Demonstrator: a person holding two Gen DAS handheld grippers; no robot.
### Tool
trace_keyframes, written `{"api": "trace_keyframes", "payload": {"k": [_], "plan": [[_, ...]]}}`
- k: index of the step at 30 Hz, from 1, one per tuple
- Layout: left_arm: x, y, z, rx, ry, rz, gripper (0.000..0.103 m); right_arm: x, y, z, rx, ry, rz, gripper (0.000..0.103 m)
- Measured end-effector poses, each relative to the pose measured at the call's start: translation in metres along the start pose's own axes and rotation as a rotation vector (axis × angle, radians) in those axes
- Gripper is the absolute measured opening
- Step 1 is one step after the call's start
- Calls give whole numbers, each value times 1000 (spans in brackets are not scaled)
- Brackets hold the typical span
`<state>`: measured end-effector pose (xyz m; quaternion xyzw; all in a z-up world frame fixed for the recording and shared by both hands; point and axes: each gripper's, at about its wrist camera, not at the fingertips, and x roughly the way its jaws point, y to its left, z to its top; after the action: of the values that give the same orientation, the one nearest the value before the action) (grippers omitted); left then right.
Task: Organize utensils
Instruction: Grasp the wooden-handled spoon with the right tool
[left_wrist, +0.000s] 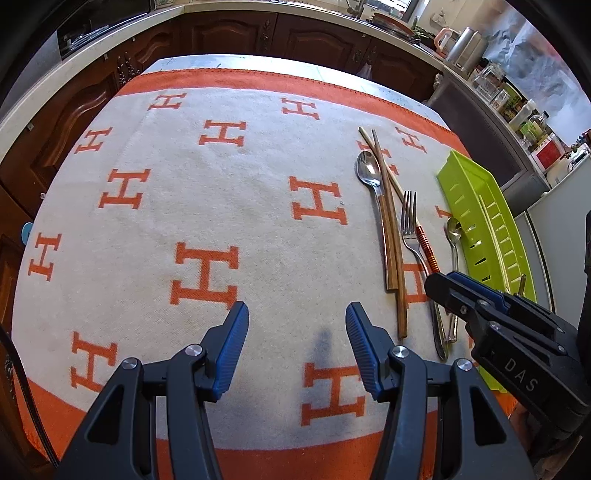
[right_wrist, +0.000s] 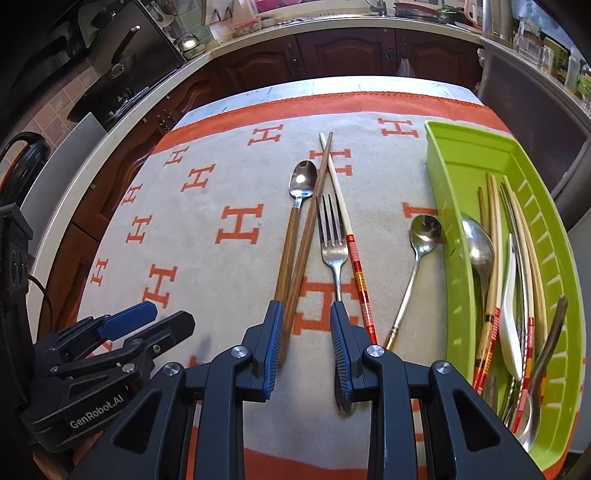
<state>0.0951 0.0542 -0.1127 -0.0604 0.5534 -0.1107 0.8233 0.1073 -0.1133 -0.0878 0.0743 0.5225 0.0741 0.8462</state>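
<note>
A: Hanging idle on the left, the left gripper (left_wrist: 297, 345), fingers spread wide over bare blanket (left_wrist: 184, 206), gripping nothing

B: Sitting low over the handles, the right gripper (right_wrist: 307, 332), fingers apart, nothing clamped; brown chopstick (right_wrist: 308, 236) running just inside the left finger, fork (right_wrist: 334, 243) handle passing under the right one

A: Lying lengthwise, both, pointing straight ahead along the fingers; right gripper clearly nearer

B: Waiting just right of it, past the bent spoon (right_wrist: 417, 254), the green tray (right_wrist: 439, 206), already part filled

Near the blanket's (right_wrist: 207, 206) right edge, spoon (right_wrist: 295, 214), chopsticks (right_wrist: 314, 206), fork (right_wrist: 334, 240) and second spoon (right_wrist: 421, 243) lie left of the utensil-filled tray (right_wrist: 443, 177).
</note>
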Motion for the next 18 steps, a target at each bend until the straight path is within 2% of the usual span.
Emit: {"api": "trace_keyframes", "payload": {"k": [10,18], "plan": [[8,13,13,-31,0,10,53,26,19,38,-41,-33,22,26],[18,28,20,-65,11,11,53,56,21,54,-35,-13,6,19]]}}
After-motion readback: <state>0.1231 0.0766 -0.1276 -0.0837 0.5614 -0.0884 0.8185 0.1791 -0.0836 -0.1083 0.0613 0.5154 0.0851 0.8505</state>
